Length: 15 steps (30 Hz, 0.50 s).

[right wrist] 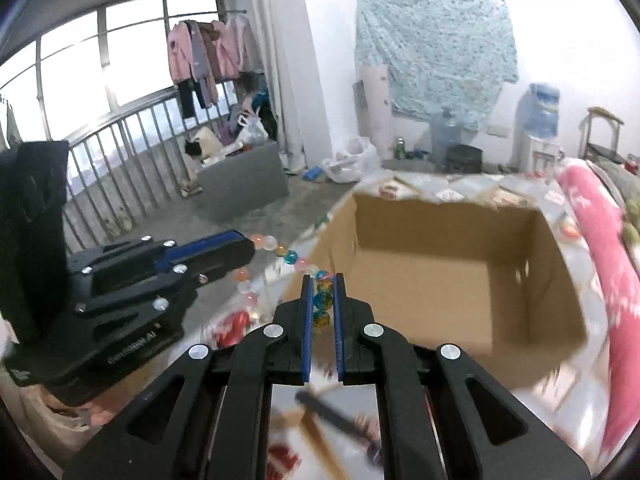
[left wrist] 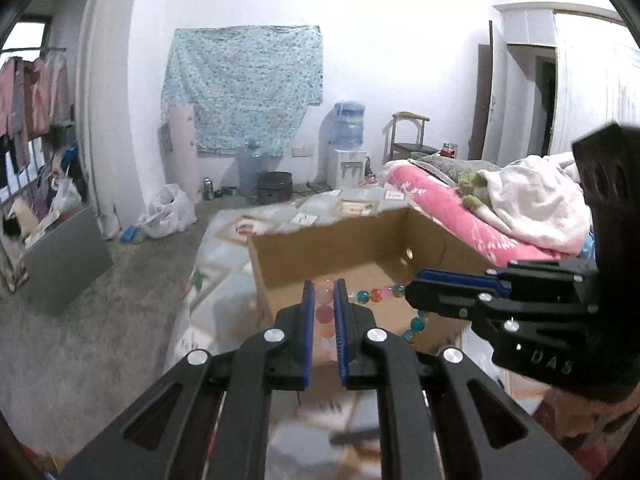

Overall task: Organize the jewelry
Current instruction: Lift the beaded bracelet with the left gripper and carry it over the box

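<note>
Both grippers pinch one string of round glassy beads (left wrist: 376, 295), stretched between them above an open brown cardboard box (left wrist: 340, 248): the left gripper (left wrist: 324, 292) clamps pale pink beads, the right gripper (right wrist: 323, 284) teal and amber ones.

The bead string (left wrist: 376, 295) stretches between the two tongs, one end pinched in the left tongs (left wrist: 324, 286), the other in the right tongs (left wrist: 412, 296) at three o'clock from them. Behind the beads, at twelve o'clock, the cardboard box (left wrist: 320, 240) sits on the bed (left wrist: 224, 248). At two o'clock the folded bedding (left wrist: 440, 208) lies beside the box. Farther off at twelve, the water dispenser (left wrist: 348, 160) stands against the wall, under the hung cloth (left wrist: 244, 88).
</note>
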{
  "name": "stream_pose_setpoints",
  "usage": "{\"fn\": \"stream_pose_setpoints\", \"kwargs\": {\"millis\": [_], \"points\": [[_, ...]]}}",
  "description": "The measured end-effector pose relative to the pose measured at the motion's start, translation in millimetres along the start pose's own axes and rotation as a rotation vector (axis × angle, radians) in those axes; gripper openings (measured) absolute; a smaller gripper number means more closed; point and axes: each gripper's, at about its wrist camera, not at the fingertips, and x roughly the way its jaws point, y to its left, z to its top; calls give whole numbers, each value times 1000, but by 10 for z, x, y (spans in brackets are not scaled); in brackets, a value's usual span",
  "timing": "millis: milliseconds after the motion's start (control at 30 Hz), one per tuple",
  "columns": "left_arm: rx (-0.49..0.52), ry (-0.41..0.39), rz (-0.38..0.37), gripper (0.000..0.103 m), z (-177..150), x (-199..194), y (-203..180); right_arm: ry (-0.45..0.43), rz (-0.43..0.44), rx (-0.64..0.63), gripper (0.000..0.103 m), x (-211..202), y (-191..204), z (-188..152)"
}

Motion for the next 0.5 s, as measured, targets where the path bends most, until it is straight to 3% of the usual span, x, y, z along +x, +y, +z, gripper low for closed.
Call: {"fn": "stream_pose_setpoints", "kwargs": {"millis": [67, 233, 367, 500], "points": [[-17, 48, -24, 9, 197, 295, 77, 69, 26, 31, 7, 257, -239, 220], [-27, 234, 5, 9, 432, 1233, 227, 286, 77, 165, 7, 1087, -799, 515], [-3, 343, 41, 9, 389, 1750, 283, 414, 104, 236, 7, 1575, -1000, 507], [-2, 390, 48, 10, 380, 2028, 329, 494, 94, 251, 11, 1876, -1081, 393]]}}
